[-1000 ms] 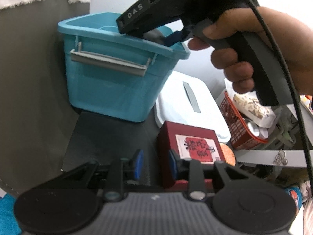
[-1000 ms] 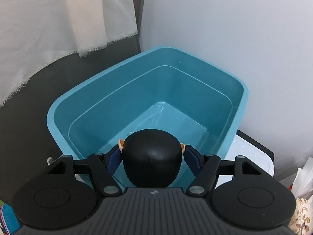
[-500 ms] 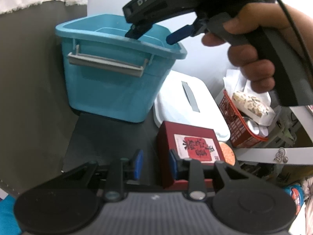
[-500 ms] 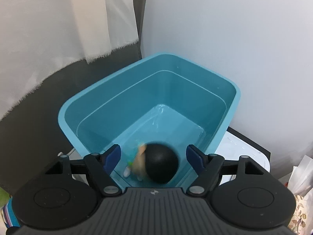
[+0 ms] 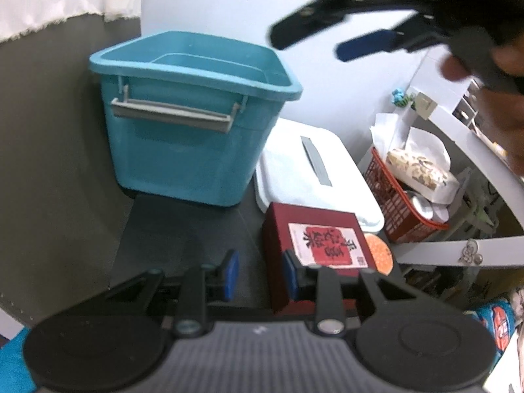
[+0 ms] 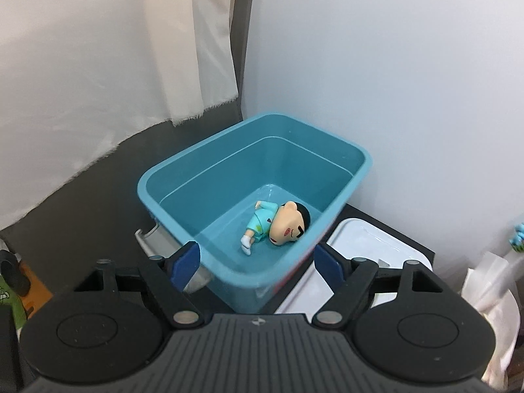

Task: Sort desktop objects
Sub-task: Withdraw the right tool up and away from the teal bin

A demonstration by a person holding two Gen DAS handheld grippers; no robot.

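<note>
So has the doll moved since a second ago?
Yes. The doll dropped from the right tool onto the floor of the blue bin.

A doll (image 6: 276, 224) lies on its side inside the teal bin (image 6: 170, 216).

My black desktop (image 5: 183, 229) carries the blue bin (image 5: 183, 150) at its back corner against the wall. Just beside the bin lies a flat white lid (image 5: 311, 177) with a grey strip. In front of the lid sits a dark red box (image 5: 314, 239), with a round orange item (image 5: 380, 252) touching its side.
</note>
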